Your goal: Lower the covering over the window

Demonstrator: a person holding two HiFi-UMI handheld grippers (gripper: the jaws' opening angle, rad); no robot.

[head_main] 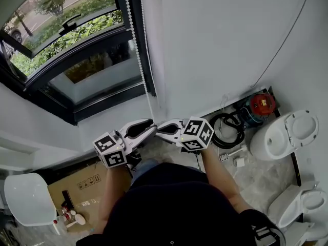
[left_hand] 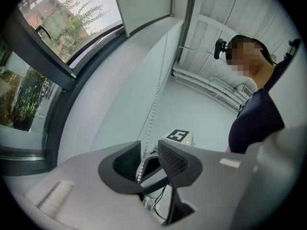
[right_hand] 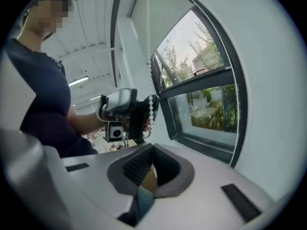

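A white bead chain (head_main: 146,81) hangs down the window frame's right side to my two grippers. In the left gripper view the chain (left_hand: 154,104) runs down between the jaws of my left gripper (left_hand: 149,150). It lies against the left pad (left_hand: 127,162), and the jaws stand a little apart. The right gripper view shows the chain (right_hand: 152,110) draped over that gripper's dark jaws. My right gripper (right_hand: 152,150) has its pads together with nothing between them; its tips (head_main: 160,129) face the left gripper (head_main: 152,126). The pale blind (left_hand: 144,4) sits high on the window.
The dark-framed window (head_main: 77,60) fills the upper left. Along the right wall stand a white toilet (head_main: 284,135), a second one (head_main: 302,204), a coiled black hose (head_main: 228,127) and a red device (head_main: 261,104). A cardboard box (head_main: 77,186) lies at lower left.
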